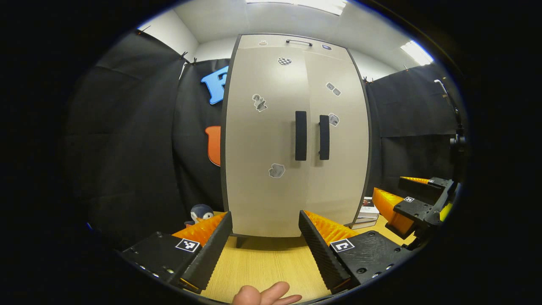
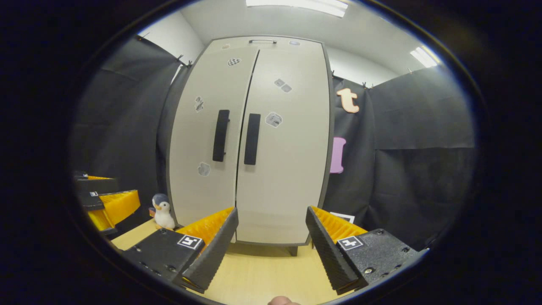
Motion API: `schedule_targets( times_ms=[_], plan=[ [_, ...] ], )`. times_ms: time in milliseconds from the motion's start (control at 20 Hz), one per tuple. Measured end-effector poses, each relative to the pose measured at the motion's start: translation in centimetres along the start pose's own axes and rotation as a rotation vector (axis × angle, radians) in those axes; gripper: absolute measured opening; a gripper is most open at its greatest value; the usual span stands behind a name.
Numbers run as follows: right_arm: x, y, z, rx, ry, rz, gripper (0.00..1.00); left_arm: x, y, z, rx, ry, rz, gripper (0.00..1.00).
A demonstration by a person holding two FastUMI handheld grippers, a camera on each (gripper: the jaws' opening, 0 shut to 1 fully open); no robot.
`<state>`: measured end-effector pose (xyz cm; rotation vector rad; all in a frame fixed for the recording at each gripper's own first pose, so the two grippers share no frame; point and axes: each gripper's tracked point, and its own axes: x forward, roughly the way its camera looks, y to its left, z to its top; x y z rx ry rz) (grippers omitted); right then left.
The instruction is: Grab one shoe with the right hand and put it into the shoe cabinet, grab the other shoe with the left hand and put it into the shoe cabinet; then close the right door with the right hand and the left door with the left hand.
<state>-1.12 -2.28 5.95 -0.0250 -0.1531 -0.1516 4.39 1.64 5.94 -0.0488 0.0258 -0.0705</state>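
Both grippers spread wide, nothing between the fingers. Left gripper hangs over bare wood table, pointed at the cabinet front; a fingertip or two of the person's hand pokes in at the bottom edge of the left gripper view. Right gripper same pose, jaws apart and empty, over the same table, facing the cabinet a bit from the right side. It also shows at the right edge of the left gripper view, fingers apart, well off from the cabinet. Left gripper shows at the left edge of the right gripper view, also apart.

Cabinet: one, tall, pale, standing on the table on short legs. Two doors. Right door looks flush. Left door sits slightly off, a thin dark gap along the seam in the right gripper view; in the left gripper view both look closed. Two black vertical handles, left handle and right handle, side by side at the seam. One small handle on the top. Several small stickers on the doors, about six. Shoes: can't tell where they are, doors cover the inside.

One penguin toy on the table left of the cabinet. One stack of books right of the cabinet, near the right gripper. Black cloth walls around, ceiling lights above.
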Motion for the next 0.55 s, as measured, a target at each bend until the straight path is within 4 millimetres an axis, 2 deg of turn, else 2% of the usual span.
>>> schedule_targets(
  times_ms=[150,550],
  plan=[
    [-0.1,-0.2,-0.5,0.013,0.011,0.0,1.0,0.1,0.0,0.1,-0.005,-0.012,0.003,0.96],
    [0.0,-1.1,-0.2,0.012,0.005,-0.028,1.0,0.1,0.2,0.0,-0.009,-0.017,0.011,0.96]
  ],
)
